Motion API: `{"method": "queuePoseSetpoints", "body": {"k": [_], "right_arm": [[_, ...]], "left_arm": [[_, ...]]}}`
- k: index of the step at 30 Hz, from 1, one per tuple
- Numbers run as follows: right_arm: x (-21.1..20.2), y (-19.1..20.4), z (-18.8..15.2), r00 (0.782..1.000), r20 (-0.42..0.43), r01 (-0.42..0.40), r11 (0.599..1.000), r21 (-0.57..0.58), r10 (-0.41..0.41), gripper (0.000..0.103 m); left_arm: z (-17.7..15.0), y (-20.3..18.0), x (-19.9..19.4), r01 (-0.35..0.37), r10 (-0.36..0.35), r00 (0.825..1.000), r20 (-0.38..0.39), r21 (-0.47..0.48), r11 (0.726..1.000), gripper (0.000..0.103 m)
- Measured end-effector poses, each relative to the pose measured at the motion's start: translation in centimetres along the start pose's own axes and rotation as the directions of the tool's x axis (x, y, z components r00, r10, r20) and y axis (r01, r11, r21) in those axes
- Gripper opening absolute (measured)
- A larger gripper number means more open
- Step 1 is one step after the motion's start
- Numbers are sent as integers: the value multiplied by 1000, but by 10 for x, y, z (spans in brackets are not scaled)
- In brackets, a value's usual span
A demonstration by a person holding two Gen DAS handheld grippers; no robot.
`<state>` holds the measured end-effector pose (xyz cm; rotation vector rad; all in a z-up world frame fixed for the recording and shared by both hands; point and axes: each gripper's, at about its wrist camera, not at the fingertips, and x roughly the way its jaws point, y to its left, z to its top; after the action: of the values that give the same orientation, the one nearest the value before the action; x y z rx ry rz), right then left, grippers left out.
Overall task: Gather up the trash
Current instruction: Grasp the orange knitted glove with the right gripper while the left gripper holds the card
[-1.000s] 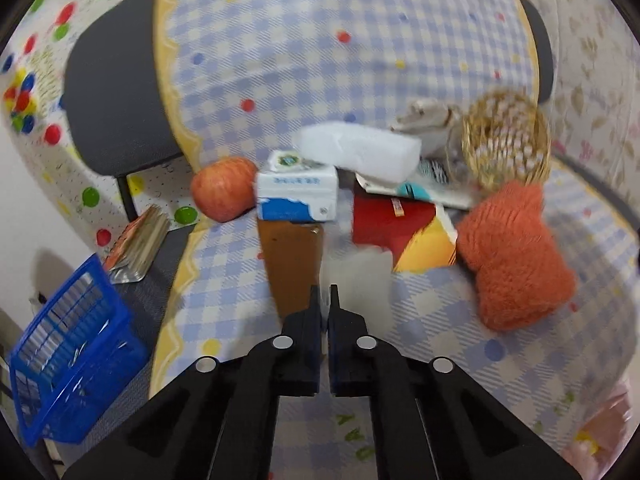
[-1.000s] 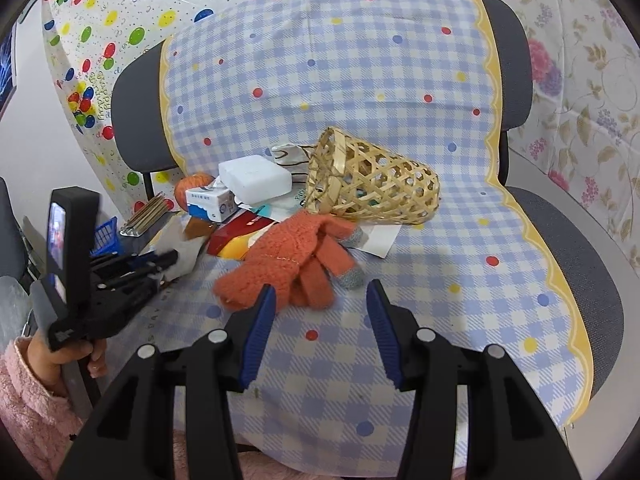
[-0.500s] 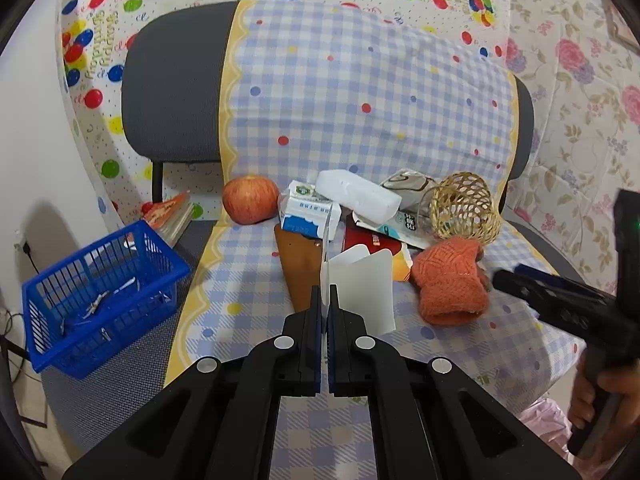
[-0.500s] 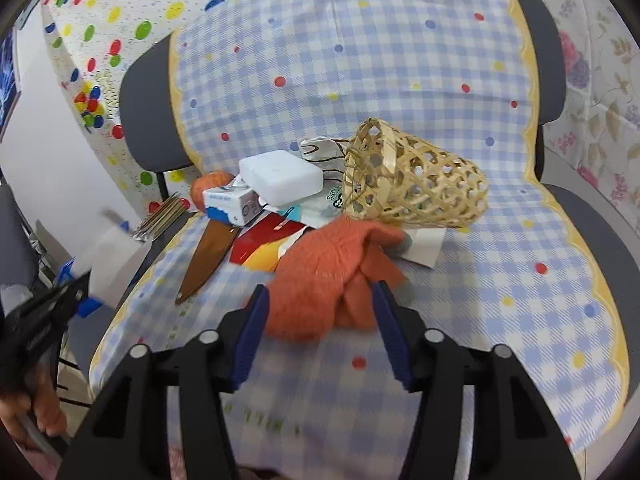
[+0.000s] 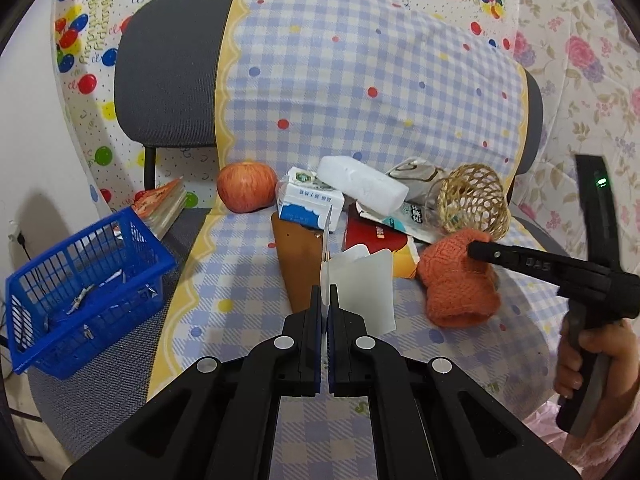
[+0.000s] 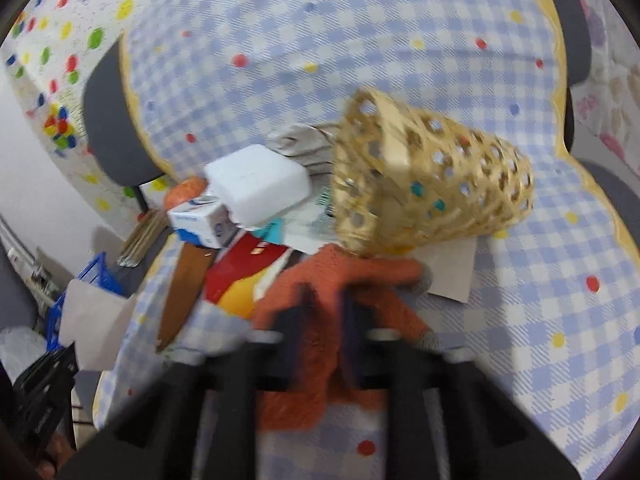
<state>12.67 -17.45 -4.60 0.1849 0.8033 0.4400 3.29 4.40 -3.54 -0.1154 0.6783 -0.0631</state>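
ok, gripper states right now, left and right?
Left gripper: shut on the white paper scrap.
Right gripper: jaws just closed, shut on the orange knit glove.

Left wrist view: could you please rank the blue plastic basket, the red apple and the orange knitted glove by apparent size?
1. Blue plastic basket, though nearer the camera.
2. Orange knitted glove.
3. Red apple, which lies farther back.

Fuzzy orange knit glove [image 5: 456,288] is looking rough; woven cane basket [image 6: 432,184] at two o'clock is showing open lattice; blue plastic crate [image 5: 80,280] is shining glossy; checked cloth cover [image 5: 360,80] is staying matt; white paper scrap [image 5: 360,284] is appearing smooth.
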Motion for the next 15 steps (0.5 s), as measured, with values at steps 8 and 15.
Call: {"method": "queuePoseSetpoints", "body": {"k": [8,15], "right_arm": [[-117,52,-1,989,148,4,980,-197,25,7],[-165,41,-45,987,162,47,984,-173,-19,7]], "left_arm": [[13,-24,-59,54,-59,995,76,66,996,2],[-1,-67,-94,144,-157,984,82,146,979,2]]}}
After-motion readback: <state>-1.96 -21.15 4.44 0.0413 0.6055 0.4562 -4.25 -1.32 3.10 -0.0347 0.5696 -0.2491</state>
